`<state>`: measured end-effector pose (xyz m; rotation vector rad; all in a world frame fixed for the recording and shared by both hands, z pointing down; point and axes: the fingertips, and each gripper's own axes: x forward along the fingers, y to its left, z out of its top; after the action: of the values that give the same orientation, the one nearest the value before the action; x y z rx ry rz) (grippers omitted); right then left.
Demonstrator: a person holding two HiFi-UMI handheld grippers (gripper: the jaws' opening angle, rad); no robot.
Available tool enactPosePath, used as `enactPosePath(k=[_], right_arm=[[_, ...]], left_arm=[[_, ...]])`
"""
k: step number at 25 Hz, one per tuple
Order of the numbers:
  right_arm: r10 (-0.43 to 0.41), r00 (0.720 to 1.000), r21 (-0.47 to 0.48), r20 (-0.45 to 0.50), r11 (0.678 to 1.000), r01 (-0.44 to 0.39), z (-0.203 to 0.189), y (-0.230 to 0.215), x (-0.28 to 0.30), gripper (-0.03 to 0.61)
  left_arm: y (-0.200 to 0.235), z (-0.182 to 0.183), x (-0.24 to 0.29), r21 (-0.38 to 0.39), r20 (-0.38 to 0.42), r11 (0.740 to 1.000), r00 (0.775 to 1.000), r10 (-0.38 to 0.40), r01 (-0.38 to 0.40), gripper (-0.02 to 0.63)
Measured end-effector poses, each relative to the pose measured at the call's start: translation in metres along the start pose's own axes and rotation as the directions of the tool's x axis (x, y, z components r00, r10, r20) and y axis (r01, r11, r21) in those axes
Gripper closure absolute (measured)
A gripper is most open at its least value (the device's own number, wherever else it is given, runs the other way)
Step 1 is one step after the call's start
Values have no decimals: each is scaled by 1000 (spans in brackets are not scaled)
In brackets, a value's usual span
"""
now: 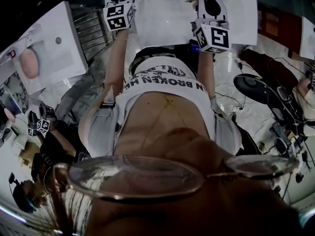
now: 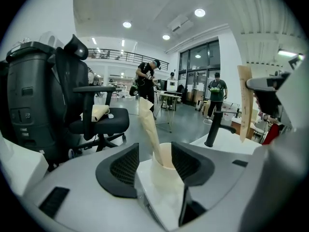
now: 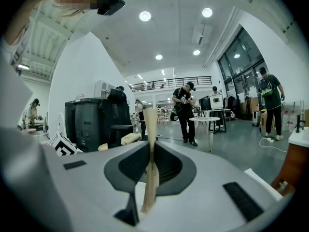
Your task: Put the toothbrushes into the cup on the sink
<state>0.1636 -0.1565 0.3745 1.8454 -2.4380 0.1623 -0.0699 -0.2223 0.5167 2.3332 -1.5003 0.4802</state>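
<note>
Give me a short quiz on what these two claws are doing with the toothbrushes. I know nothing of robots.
1. True or false: the left claw is shut tight with nothing between its jaws.
2. What is the right claw clamped on? A: a toothbrush. B: a tap. C: a sponge.
3. Fill in: the standing toothbrush leans inside the ____.

Key
1. False: its jaws stand apart with the cup between them.
2. A: the held toothbrush sticks up from between the closed jaws.
3. cup
</note>
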Motion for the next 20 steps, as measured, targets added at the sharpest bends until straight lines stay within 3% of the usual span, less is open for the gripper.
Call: enactPosePath(k=[7, 20], right_arm=[[25, 1000, -2, -1, 1000, -25, 1, 7, 16, 534], [157, 987, 15, 41, 987, -158, 9, 61, 64, 534]], left_arm=[[4, -9, -19, -47, -6, 999, 1000, 11, -11, 416], [14, -18, -48, -119, 3, 993, 1000, -6, 6, 420]])
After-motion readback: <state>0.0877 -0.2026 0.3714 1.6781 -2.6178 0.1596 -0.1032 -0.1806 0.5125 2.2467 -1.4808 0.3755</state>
